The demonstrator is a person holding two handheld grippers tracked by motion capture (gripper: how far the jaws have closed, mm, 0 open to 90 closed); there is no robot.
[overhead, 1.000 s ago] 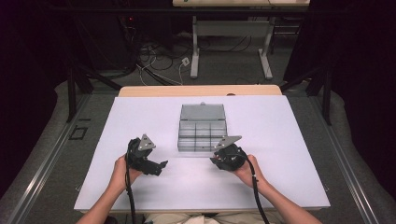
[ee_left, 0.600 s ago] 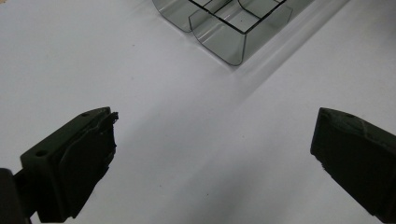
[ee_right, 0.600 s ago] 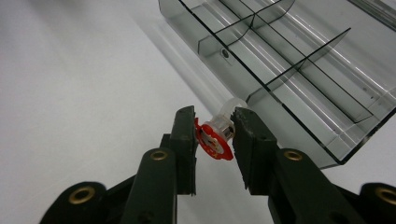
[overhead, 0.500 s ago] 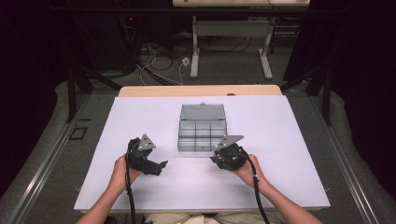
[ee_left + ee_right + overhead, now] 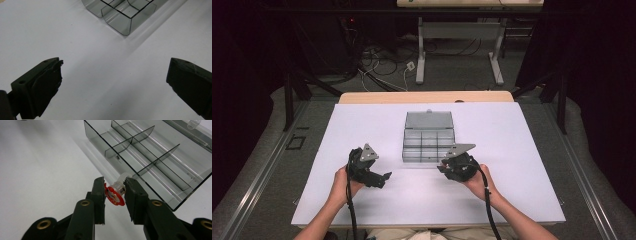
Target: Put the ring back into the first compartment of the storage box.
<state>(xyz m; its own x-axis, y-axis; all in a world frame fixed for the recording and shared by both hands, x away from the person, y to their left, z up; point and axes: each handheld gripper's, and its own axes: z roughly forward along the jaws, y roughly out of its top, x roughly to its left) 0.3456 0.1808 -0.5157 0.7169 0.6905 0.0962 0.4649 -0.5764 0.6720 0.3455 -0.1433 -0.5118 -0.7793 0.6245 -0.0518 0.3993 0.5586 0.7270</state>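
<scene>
From the high view, an open compartment box of grey see-through plastic is seen at the middle of the white table, its lid folded back on the far side. The left gripper is held near the table to the left of the box, well apart from it. The right gripper is held just at the box's near right corner.

In the left gripper view, the jaws are seen spread wide with nothing between them, over bare table; a corner of the box lies ahead.

In the right gripper view, a small part with a red disc and a clear cap is seen pinched between the jaws, just before the near wall of the box, above the table and not yet over a compartment. The dividers and empty cells are seen beyond it.

The step in hand is judged to be the placing of the part in a compartment. It is best done if the part is carried over the near wall, lowered into one cell clear of the dividers, and only then released; the grip should be kept firm until the part is low.
</scene>
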